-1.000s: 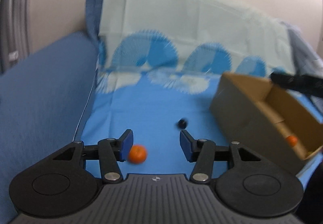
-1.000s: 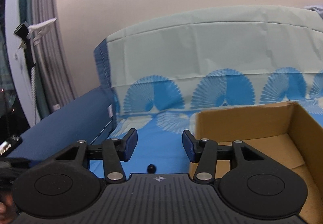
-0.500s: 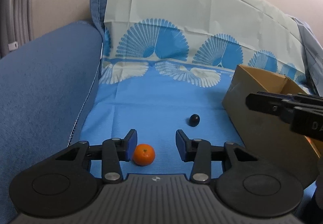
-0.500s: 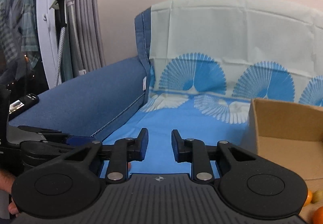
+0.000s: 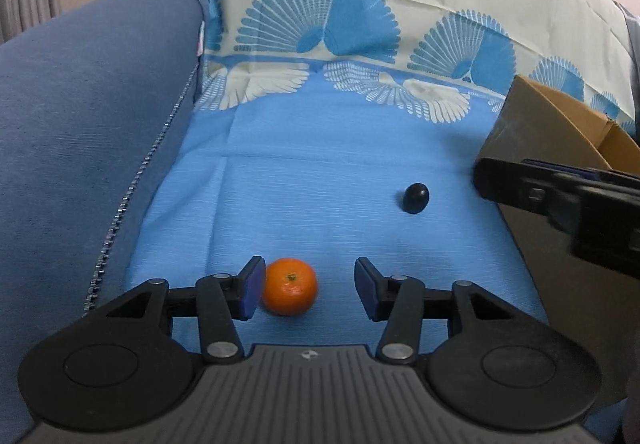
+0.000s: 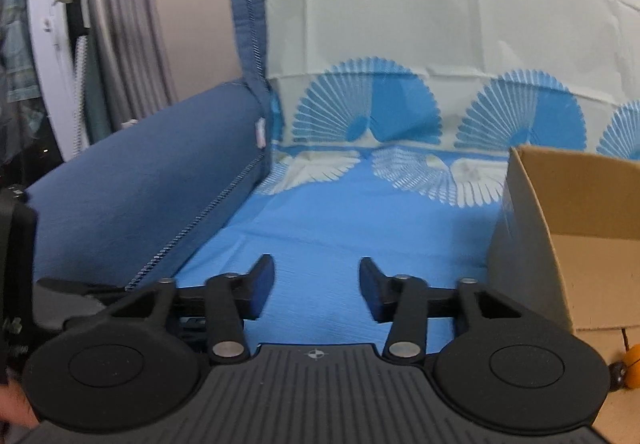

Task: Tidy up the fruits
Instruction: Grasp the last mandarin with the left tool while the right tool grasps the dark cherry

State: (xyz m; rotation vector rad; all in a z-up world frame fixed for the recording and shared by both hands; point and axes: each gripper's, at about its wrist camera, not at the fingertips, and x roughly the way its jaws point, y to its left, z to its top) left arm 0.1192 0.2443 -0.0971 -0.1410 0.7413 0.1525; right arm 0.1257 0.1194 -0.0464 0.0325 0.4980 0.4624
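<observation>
Tangerine sits between my left tongs, just beside the left pad.

No readable writing anywhere. I see both tongs apart and opening: left tilted down over the blue cloth, right tongs empty, cardboard box to their right. Dark grape lies ahead-right of my left tongs.

Mandarin on cloth; grape behind, right; box farther right.

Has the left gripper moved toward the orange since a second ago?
Yes. The left gripper has closed in on the orange, which sits larger and nearer between its opening jaws on the blue cloth.
</observation>
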